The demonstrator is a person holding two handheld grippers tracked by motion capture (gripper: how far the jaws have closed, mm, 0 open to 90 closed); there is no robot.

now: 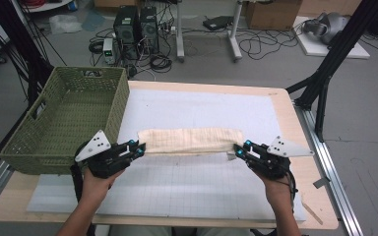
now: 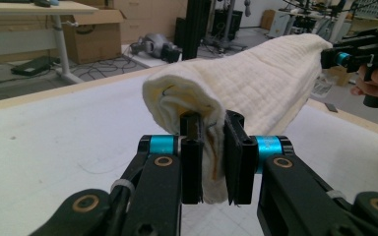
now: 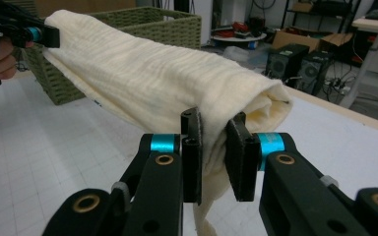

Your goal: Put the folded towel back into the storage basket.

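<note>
1. Over the middle of the table, above the white gridded mat [image 1: 177, 187]: one cream folded towel [image 1: 189, 140], held off the surface and stretched in a band between the two grippers. Fabric is soft, waffle-textured and in several layers.

2. Long axis: runs left to right across the table, roughly level and parallel to the near edge. One short end points toward the green wicker basket [image 1: 69, 118], the other toward the table's right edge.

3. Left gripper [image 2: 211, 142]: jaws pinched on the bunched left end of the towel, with layers squeezed between the pads and a loose fold bulging above them.

4. Right gripper [image 3: 214, 147]: jaws likewise clamped on the right end, with a tail of cloth hanging below the pads.

5. Step in hand, as judged: towel lifted by both ends and carried, most likely toward the basket, which stands empty at the table's left rear corner, just beside the left gripper.

6. Next move, as judged: both hands travel leftward together, keeping the band taut enough not to sag onto the mat, clear the basket's near rim, then lower and release both ends inside.

7. Surroundings: wooden table [image 1: 295, 113] edge around the mat; computer towers [image 1: 137, 27], cables and cardboard boxes on the floor beyond.
</note>
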